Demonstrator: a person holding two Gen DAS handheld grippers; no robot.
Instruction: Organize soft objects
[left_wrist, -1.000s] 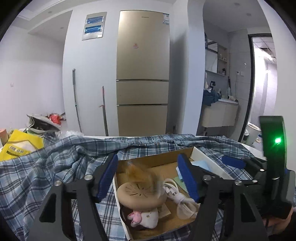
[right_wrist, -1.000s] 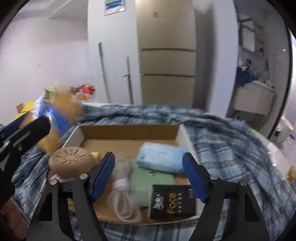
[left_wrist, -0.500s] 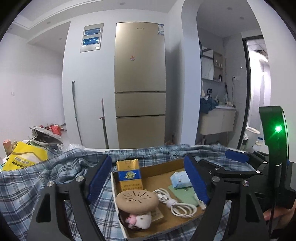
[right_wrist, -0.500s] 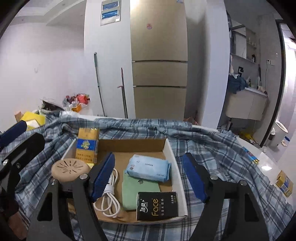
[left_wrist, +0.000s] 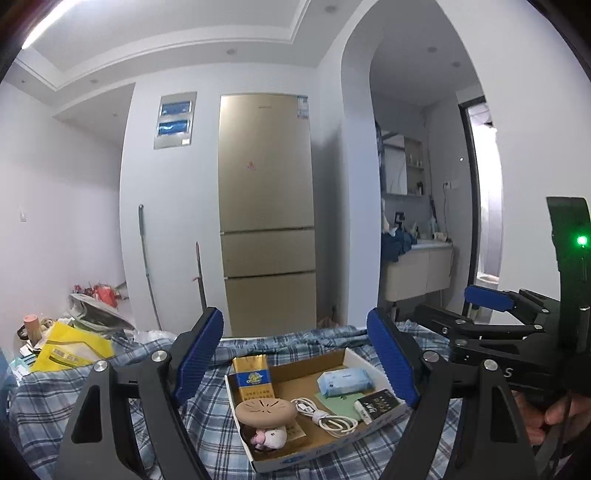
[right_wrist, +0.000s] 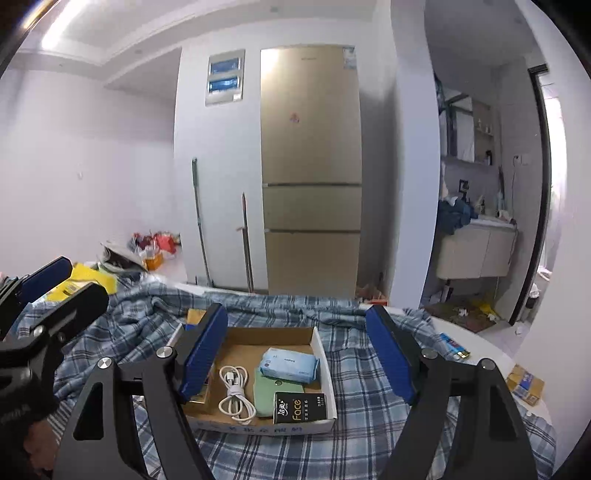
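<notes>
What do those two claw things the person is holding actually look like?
Each claw has two black angular metal arms with silver bolts, tipped by ribbed blue pads. The right claw matches, and its black upright body carries a glowing green light.

A box (right_wrist: 325, 369) lies on a cloth (right_wrist: 369, 387), a fridge (right_wrist: 312, 166) behind it.

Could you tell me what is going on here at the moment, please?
A person holds a two-finger gripper in each hand above a cardboard box on a plaid cloth. Both the left gripper and the right gripper are open and empty. The box holds a yellow and blue pack, a mushroom-shaped plush, a white cable, a blue tissue pack, a green pouch and a black pack.
</notes>
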